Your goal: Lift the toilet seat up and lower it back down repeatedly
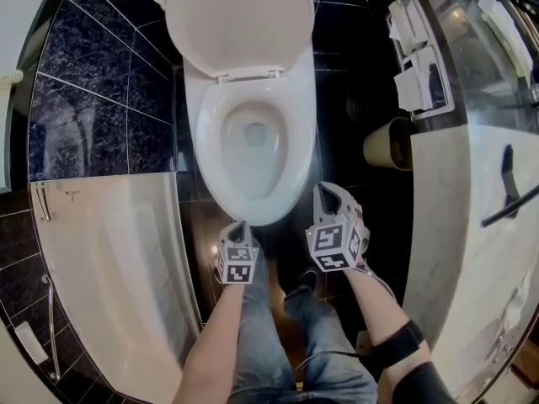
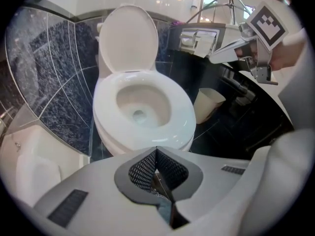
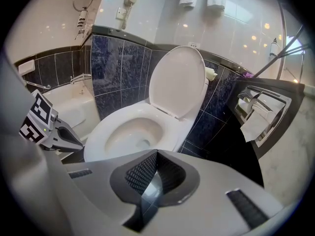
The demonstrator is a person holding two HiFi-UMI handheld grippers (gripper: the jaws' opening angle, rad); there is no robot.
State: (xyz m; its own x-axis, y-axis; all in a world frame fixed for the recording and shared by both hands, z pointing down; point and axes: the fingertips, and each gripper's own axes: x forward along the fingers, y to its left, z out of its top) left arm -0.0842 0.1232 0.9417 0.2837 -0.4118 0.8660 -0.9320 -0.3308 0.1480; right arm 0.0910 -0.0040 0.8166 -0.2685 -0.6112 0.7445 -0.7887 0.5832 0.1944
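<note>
White oval toilet seat [image 1: 253, 213], lowered flat on the bowl [image 1: 253, 146], lid [image 1: 240, 19] raised upright behind

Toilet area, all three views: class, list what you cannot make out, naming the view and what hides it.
- Head view: the lid is cut off by the top edge and, raised, hides what stands behind it.
- Head view: the counter covers part of the bin.
- Left gripper view: the left gripper itself covers the foot of the toilet.
- Right gripper view: the right gripper itself covers the toilet's front rim.
</note>
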